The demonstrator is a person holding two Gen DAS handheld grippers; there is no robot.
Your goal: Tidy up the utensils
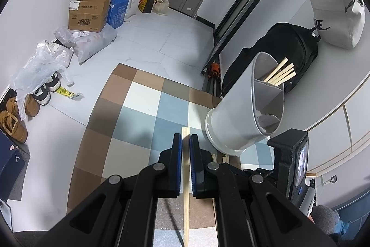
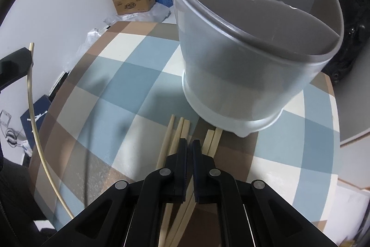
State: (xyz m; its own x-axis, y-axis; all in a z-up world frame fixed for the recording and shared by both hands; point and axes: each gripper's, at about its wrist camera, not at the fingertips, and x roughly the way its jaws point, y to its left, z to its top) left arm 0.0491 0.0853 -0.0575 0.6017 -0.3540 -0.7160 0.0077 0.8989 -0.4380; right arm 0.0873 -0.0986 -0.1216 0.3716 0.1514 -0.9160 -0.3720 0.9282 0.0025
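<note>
My left gripper (image 1: 185,139) is shut on a single wooden chopstick (image 1: 186,179), held above the checkered table; its tip pokes out just past the fingertips. The grey divided utensil holder (image 1: 245,108) stands right of it, with several chopsticks (image 1: 281,74) in its far compartment. My right gripper (image 2: 189,145) is shut and appears empty, hovering low over several loose chopsticks (image 2: 178,131) that lie on the tablecloth just before the holder (image 2: 242,61). The left gripper and its chopstick (image 2: 31,96) show at the left edge of the right wrist view.
The round table has a blue, brown and cream checkered cloth (image 1: 143,108). A black backpack (image 1: 286,48) and a white bag (image 1: 335,15) sit behind the holder. Cardboard boxes (image 1: 90,13), plastic bags and shoes (image 1: 13,122) lie on the floor at left.
</note>
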